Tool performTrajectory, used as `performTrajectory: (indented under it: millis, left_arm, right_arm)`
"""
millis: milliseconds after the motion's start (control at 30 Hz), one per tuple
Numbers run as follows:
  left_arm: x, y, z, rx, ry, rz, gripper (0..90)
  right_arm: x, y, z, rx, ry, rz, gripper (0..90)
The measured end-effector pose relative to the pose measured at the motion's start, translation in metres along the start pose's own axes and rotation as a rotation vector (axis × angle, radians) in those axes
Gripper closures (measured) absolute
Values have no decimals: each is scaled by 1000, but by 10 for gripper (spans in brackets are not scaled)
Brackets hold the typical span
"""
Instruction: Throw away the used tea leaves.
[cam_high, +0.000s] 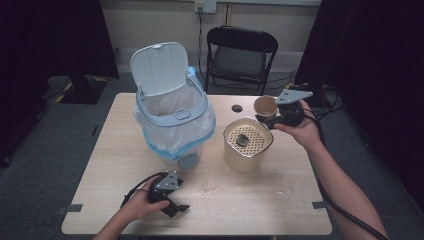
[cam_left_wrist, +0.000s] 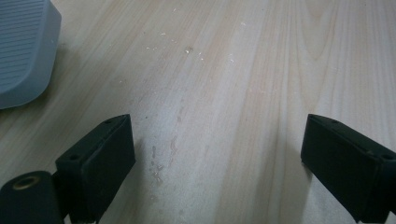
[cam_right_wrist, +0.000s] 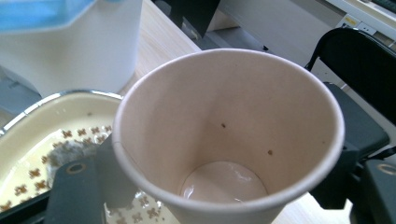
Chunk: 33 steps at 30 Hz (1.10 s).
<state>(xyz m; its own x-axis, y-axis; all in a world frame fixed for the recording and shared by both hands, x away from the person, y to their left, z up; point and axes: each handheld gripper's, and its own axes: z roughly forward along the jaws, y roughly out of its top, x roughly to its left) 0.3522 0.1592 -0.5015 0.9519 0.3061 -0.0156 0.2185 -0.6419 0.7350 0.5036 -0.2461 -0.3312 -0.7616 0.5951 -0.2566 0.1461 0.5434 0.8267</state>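
High view: no brand, label or legible writing on any item. Right gripper (cam_high: 272, 119) has its jaws clamped on a paper cup (cam_high: 264, 106), held just above and behind the cream canister (cam_high: 247, 144). Cup is a smooth, tapered cylinder with a rolled rim, tan inside; the right gripper view shows a thin pool of pale liquid at its bottom and two dark specks on the inner wall (cam_right_wrist: 229, 140). Canister is round, glossy, with a perforated insert in its top carrying a dark lump. Left of the canister stands a pale blue bin (cam_high: 172, 120), lid raised, lined with a clear plastic bag. A small black disc (cam_high: 237, 108) lies behind the canister. Left gripper (cam_high: 175, 202) rests on the worktop (cam_high: 250, 200) well in front of the canister, jaws apart with nothing between them. Worktop is light wood grain with scattered crumbs and smears. Grey carpet, dark curtains, a black folding chair (cam_high: 241, 55) behind.
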Motion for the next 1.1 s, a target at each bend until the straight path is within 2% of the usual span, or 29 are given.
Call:
performTrajectory:
  millis: [67, 233, 400, 533, 667, 967, 1100]
  left_arm:
    - [0, 0, 0, 1, 0, 0, 92]
    - [0, 0, 1, -5, -7, 1, 83]
    - [-1, 1, 1, 3, -9, 4, 60]
    - [-1, 1, 1, 4, -9, 5, 60]
    - [-1, 1, 1, 3, -9, 5, 60]
    - [-1, 0, 2, 3, -14, 5, 58]
    - [-1, 0, 2, 2, -13, 6, 58]
  right_arm:
    - [-1, 0, 0, 12, -2, -4, 256]
    - [-2, 0, -2, 3, 7, 23, 256]
    - [-2, 2, -2, -1, 18, 27, 255]
    - [0, 5, -2, 7, 16, 13, 255]
    - [2, 9, -1, 7, 34, 15, 255]
    - [2, 18, 0, -9, 66, 53, 254]
    - [3, 22, 1, -5, 72, 51, 253]
